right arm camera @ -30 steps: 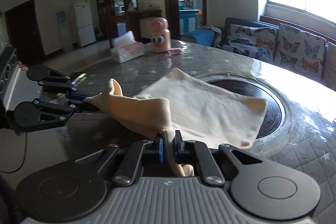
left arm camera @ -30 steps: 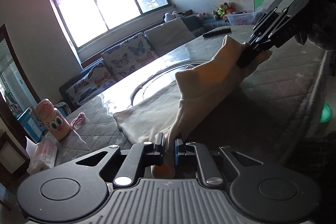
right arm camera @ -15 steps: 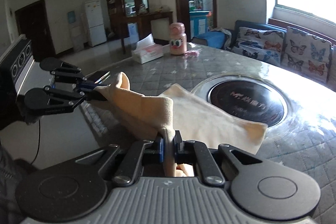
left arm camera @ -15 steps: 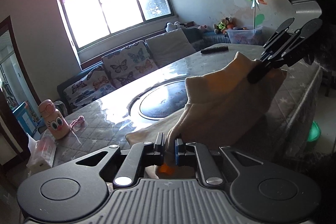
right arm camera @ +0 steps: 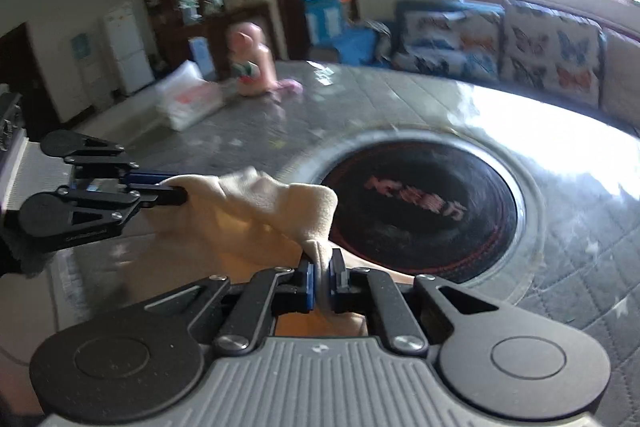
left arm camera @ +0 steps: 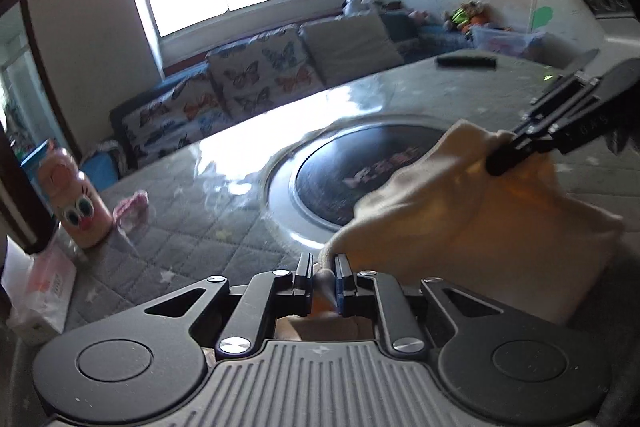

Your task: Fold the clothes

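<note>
Cloth [left arm camera: 472,223], cream-coloured, hung in the air between the two grippers over the near part of the table [left arm camera: 192,227], one edge bunched at each tool, its lower part drooping out of sight below the frames. At far left of the left wrist view stood a pink cartoon-faced bottle [left arm camera: 78,203] beside a tissue pack [left arm camera: 48,287]; print on the pack was too blurred to read. Left gripper [left arm camera: 322,277]: fingers pinched on a thin fold of the cloth, a narrow gap showing beside the fabric; their jaws had just been easing apart slightly, with the fold between them and, as far as could be seen, pressed. Centre: round dark insert [right arm camera: 420,211] set in the table, carrying red lettering, smeared by motion, not legible. Right gripper [right arm camera: 322,277]: fingers closed tight on the opposite bunched edge. Judgement on the step in hand: the carried edge should be brought across level, both hands keeping equal height and tension so the fold line falls straight; lower together onto the flat table, release only once the layers lie flush. Risk noted: the left pinch looked shallow, so a slip there would skew the fold. No brand could be read anywhere.
</note>
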Tool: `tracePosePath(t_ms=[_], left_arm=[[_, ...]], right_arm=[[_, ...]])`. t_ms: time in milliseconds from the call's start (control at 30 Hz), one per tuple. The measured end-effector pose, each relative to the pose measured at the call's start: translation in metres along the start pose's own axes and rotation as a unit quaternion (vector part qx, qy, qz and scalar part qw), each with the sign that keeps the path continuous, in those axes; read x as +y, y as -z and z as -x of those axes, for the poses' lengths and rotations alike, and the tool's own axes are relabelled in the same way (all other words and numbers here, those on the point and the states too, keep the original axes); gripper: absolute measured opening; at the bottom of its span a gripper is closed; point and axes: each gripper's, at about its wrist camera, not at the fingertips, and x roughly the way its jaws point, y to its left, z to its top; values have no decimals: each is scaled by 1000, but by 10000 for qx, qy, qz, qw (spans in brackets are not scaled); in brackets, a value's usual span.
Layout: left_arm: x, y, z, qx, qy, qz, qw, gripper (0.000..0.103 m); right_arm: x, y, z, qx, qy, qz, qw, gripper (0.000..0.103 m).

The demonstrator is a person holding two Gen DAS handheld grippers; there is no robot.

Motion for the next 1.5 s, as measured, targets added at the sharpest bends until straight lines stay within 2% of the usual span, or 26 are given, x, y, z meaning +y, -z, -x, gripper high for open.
tracePosePath(t_ms=[33,100,167,267,300,433,567,733,833,900,1033,1100,1200,1367,1500], left_arm=[[3,1,-9,92,-43,72,9999,16],[7,5,-21,229,-148,177,9995,18],[11,8,-25,295,-284,218,9989,19],[19,11,-24,339,-472,345,9977,26],[22,11,-21,319,-536,398,9973,29],[20,6,0,79,-561,516,9971,28],[-1,-2,15,-154,-90,409,9990,28],[-32,-12,10,-210,409,146,9988,29],[-42,-15,1,-137,532,102,9984,29],[-44,-15,-6,-58,546,83,9985,29],[-43,-11,-21,92,526,110,9985,28],[-41,-10,-26,127,523,188,9984,28],[-37,-10,-25,113,525,287,9981,30],[-32,-13,-18,23,492,345,9982,28],[-31,-14,-28,123,477,431,9979,23]], right_arm=[[-4,2,-10,44,60,-99,9999,9],[-11,5,-21,70,115,-258,9996,17],[-17,11,-30,72,164,-419,9990,21],[-31,15,-25,-87,228,-678,9974,30],[-33,16,-21,-152,262,-707,9970,30],[-36,22,-1,-245,378,-695,9966,30],[-39,36,14,-137,511,-734,9959,30],[-43,46,10,-66,570,-913,9942,29],[-38,50,2,-51,631,-821,9946,12],[-32,49,3,-109,727,-671,9950,6],[-19,43,11,-352,1077,-229,9933,5],[-20,43,6,-284,1144,-195,9928,5],[-27,47,-10,1,1131,-310,9931,8],[-21,37,2,-290,1060,-309,9935,13],[-10,25,-6,-328,672,-240,9969,13]])
